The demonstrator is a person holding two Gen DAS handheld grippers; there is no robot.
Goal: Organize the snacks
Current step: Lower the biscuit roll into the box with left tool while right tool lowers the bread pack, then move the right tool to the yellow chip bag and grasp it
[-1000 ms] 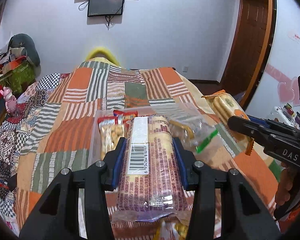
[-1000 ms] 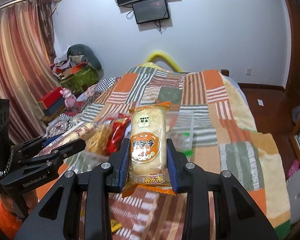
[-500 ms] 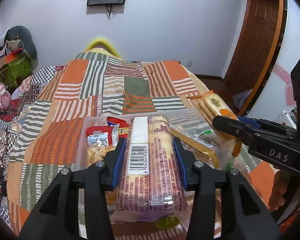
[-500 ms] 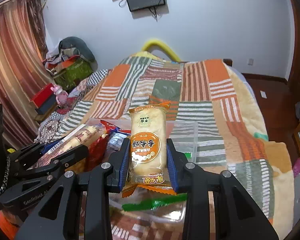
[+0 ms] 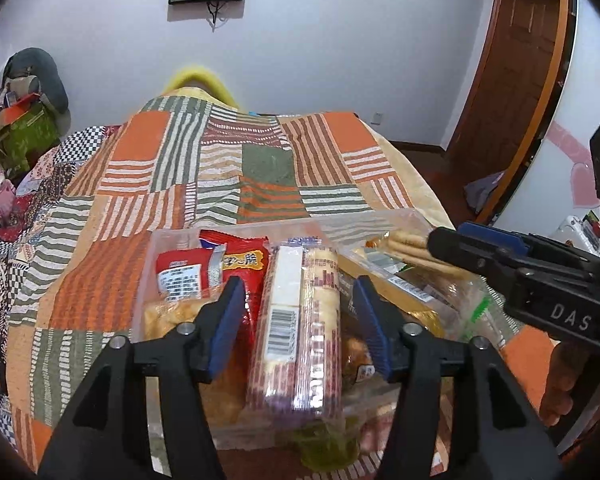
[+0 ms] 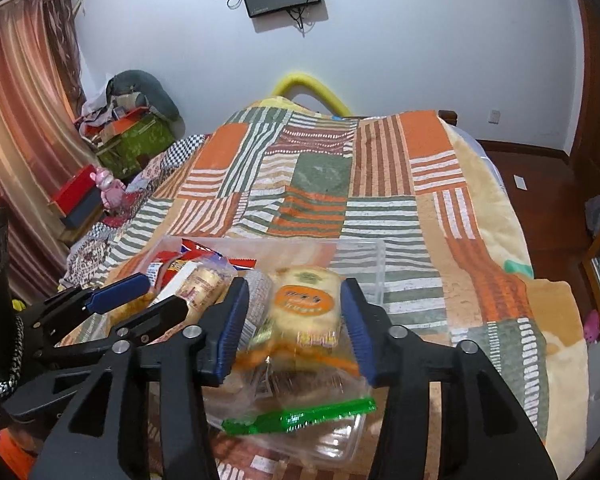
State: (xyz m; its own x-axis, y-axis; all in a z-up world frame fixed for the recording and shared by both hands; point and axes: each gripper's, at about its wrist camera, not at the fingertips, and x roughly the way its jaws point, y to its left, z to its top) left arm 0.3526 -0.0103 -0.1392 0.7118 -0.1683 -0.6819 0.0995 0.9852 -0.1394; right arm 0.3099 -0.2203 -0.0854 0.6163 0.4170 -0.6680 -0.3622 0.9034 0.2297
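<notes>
Snacks are gathering in the clear plastic bin (image 5: 384, 220) on the patchwork bed (image 5: 260, 168), and both of my tools are over it at once. My left gripper (image 5: 300, 320) has its fingers spread, with a gap on either side of the long biscuit pack (image 5: 300, 320) — I judge the pack is free of them and lying on the heap, lengthwise along the bin so it beds down beside the red packets (image 5: 228, 264). My right gripper (image 6: 292, 320) is open too; its blue pads stand clear of the round cake packet (image 6: 304, 304), which sits tilted on top of the pile in the right half of the bin, above a bag with a green zip strip (image 6: 300, 416). Splitting the load this way, one side each, keeps the two tools from crossing.

What could go wrong: both items perch on loose wrappers, so they may slide when I pull back — a straight, slow retreat would be my choice.
</notes>
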